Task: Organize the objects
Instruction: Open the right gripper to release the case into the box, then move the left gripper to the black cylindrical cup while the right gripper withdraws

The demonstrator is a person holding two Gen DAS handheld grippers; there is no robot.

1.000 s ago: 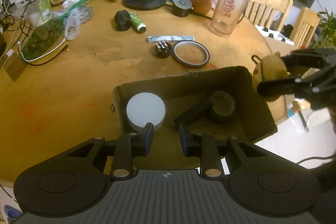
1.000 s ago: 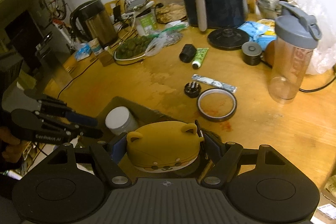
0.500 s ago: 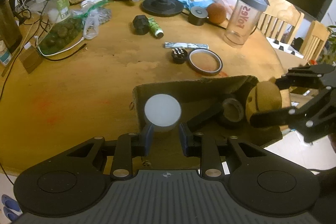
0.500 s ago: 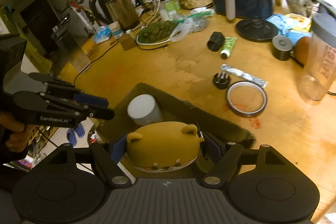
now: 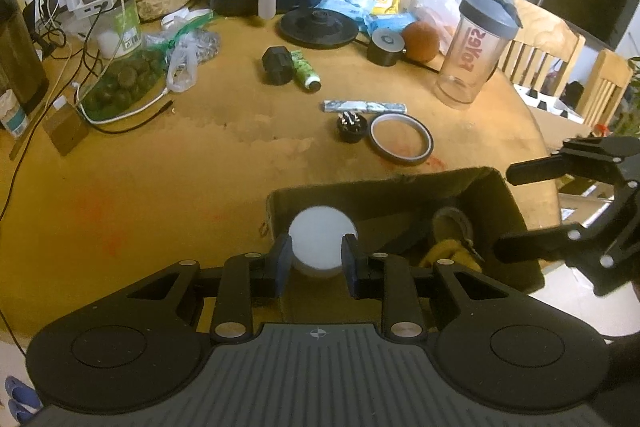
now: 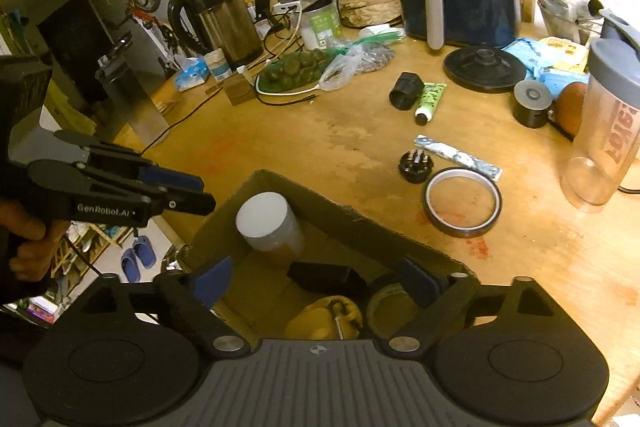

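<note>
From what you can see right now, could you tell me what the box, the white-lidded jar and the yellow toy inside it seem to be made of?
The box looks like brown corrugated cardboard, matte, with a frayed, ragged rim. The white-lidded jar seems to be translucent plastic or glass with amber contents under a smooth matte white lid. The yellow toy looks like soft rubber or silicone, smooth and dull, with a metal clip; that is uncertain.

Cardboard box [image 6: 344, 215] open-topped, white-lidded jar [image 6: 264, 215], black block [image 6: 324, 277], tape roll [image 6: 390, 303] crowding its floor

One cardboard box [image 6: 344, 215] holds perhaps four items; two tape rings [image 6: 463, 201] show.
</note>
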